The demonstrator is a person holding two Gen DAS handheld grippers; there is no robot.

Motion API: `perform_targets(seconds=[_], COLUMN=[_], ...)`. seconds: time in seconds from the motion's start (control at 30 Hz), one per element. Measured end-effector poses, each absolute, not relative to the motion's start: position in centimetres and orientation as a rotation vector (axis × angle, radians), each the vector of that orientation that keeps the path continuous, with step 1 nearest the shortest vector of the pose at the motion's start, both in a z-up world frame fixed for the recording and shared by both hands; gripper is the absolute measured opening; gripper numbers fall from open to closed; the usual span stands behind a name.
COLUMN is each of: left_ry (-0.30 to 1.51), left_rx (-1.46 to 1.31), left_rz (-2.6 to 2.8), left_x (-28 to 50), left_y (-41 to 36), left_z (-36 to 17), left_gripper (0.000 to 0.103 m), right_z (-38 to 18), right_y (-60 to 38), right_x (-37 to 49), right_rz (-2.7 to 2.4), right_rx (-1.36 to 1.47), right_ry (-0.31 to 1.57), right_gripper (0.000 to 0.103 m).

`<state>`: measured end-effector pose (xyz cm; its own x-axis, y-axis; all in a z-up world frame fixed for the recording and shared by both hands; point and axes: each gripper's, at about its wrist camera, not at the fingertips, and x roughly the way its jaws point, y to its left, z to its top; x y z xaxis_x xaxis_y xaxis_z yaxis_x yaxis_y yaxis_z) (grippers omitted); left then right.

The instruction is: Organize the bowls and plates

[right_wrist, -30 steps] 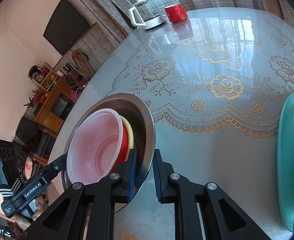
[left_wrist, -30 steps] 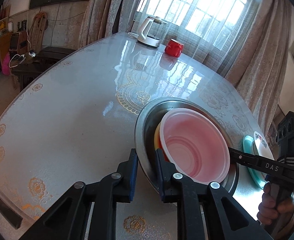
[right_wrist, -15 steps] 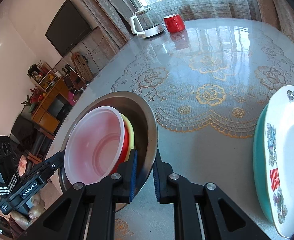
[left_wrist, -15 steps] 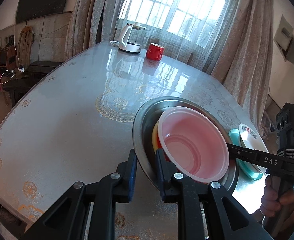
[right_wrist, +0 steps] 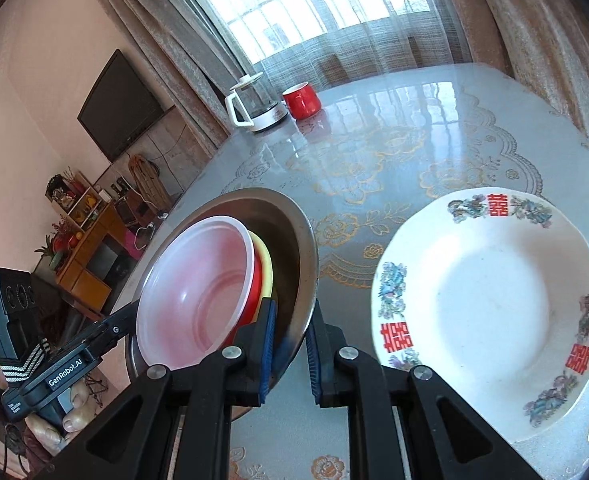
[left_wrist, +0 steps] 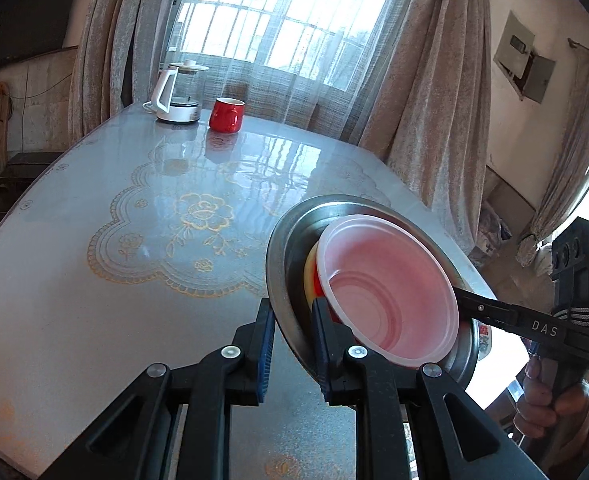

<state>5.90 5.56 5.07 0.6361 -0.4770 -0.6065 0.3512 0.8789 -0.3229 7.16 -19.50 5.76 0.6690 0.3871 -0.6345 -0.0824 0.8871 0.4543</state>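
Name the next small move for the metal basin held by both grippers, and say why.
Probably carry the metal basin sideways over the white plate and lower it there. The left gripper and right gripper each pinch its rim on opposite sides, the pink bowl stack is nested inside, and the plate lies bare beside it.

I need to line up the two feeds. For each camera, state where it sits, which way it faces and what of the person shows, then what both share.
Left wrist: on the left gripper, pinching the steel bowl rim, facing the window; the right hand shows.
Right wrist: on the right gripper, pinching the opposite rim, facing the white plate; left-hand fingers show.
Shared: bowl, pink tub, kettle, red mug.
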Motion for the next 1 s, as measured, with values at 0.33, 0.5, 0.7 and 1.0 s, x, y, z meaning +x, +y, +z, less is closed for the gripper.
perform_targets(seconds=[0.33, 0.5, 0.7, 1.0], left_ry=[0.789, 0.834, 0.880, 0.928], left_rx=[-0.138, -0.120, -0.088, -0.068], left_rz=[-0.624, -0.658, -0.671, -0.659], left_x=[8.1, 9.0, 9.7, 10.2], left_y=[-3.6, -7.4, -10.3, -11.8], left_z=[6.3, 5.6, 4.4, 2.6], left_gripper=[0.019, 0.019, 0.019, 0.019], right_z=[6.7, 5.9, 4.6, 2.4], right_y=[-27.9, -31.0, -33.3, -34.4], right_x=[3.8, 3.0, 3.1, 3.9], right_rz=[0.097, 0.021, -0.036, -0.079], right_rx=[0.494, 0.532, 0.575, 0.587], right_ry=[0.727, 0.727, 0.742, 0.781], right_gripper=[0.015, 0.015, 0.015, 0.015])
